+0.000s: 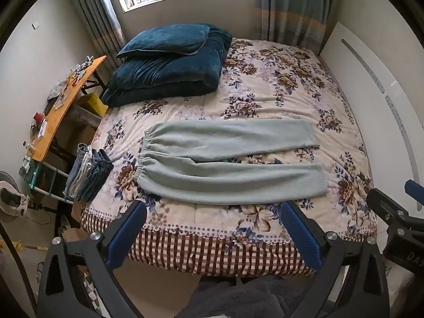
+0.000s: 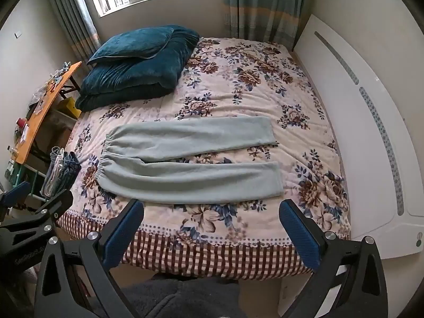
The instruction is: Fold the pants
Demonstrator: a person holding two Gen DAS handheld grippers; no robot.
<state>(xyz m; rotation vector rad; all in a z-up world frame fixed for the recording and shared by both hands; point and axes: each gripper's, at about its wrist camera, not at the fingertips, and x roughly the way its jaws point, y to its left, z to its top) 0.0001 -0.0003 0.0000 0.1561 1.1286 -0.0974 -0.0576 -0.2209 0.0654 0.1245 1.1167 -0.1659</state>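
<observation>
Pale green pants [image 1: 225,164] lie flat on the floral bed, waistband to the left and both legs spread to the right; they also show in the right wrist view [image 2: 185,159]. My left gripper [image 1: 213,212] is open and empty, held above the bed's near edge, short of the pants. My right gripper [image 2: 212,209] is open and empty too, beside the left one and just short of the near leg. Part of the right gripper shows at the right edge of the left wrist view [image 1: 397,220], and the left gripper at the left edge of the right wrist view [image 2: 34,212].
A folded dark blue quilt with a pillow [image 1: 169,63] sits at the bed's far left. A stack of folded jeans [image 1: 88,172] lies at the bed's left edge. An orange side table [image 1: 66,100] stands left of the bed. A white headboard [image 2: 357,122] runs along the right.
</observation>
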